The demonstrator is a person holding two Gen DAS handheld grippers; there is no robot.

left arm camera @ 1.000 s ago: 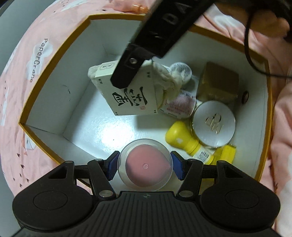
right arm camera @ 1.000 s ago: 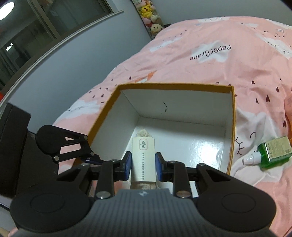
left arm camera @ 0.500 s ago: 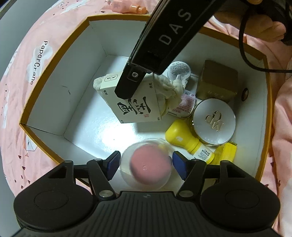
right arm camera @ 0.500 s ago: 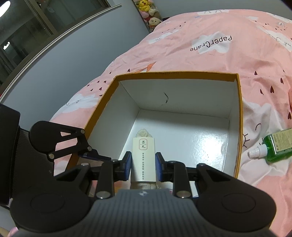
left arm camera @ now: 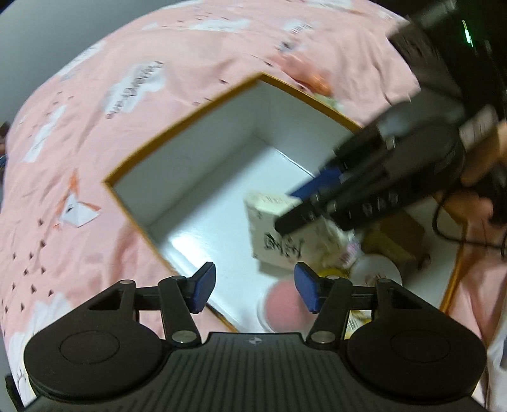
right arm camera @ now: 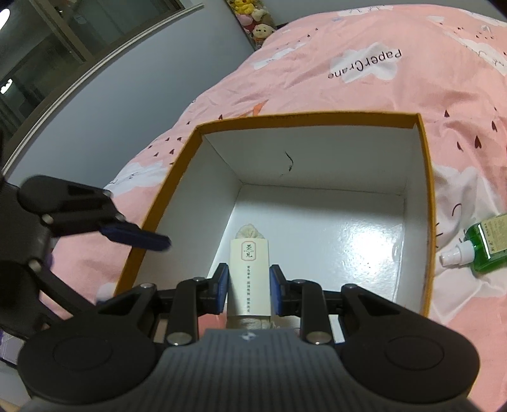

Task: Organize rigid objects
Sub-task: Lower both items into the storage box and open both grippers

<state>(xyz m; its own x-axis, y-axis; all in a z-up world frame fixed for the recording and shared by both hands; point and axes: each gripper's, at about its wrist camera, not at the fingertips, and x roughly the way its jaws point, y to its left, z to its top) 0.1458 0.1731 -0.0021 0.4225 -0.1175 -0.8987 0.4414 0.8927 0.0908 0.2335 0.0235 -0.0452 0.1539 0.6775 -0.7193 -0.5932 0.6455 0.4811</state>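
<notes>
At the bottom of the left wrist view, the left gripper (left arm camera: 255, 290) has its two blue-padded fingers spread wide with nothing between them, above the near edge of a square cardboard box with orange rim and white inside (left arm camera: 177, 125). Just beyond the right finger, a round clear plastic jar with a pink lid (left arm camera: 283, 304) lies on the box floor. Past it sit a round white compact (left arm camera: 375, 274) and a brown cardboard cube (left arm camera: 401, 237), both blurred. Farther in, the right gripper (left arm camera: 291, 212) reaches down from the upper right, held by the person's hand (left arm camera: 475, 177), and pinches a cream-coloured rectangular paper package printed with black characters (left arm camera: 274, 228) over the box floor.

In the right wrist view, the right gripper (right arm camera: 248, 290) has its blue pads pressed against both sides of the cream package (right arm camera: 249, 279), and a bunch of beige cloth (right arm camera: 250, 233) sticks out of the package's far end. The package hangs inside the box (right arm camera: 424, 202), close to its near left part. One blue finger of the left gripper (right arm camera: 136, 237) shows at the left, over the box's left wall. To the right, outside the box, a green plastic spray bottle with a white nozzle (right arm camera: 481, 247) lies on the pink bedspread patterned with white clouds (right arm camera: 348, 79). Plush toys (right arm camera: 253, 19) sit far back by the grey wall.
</notes>
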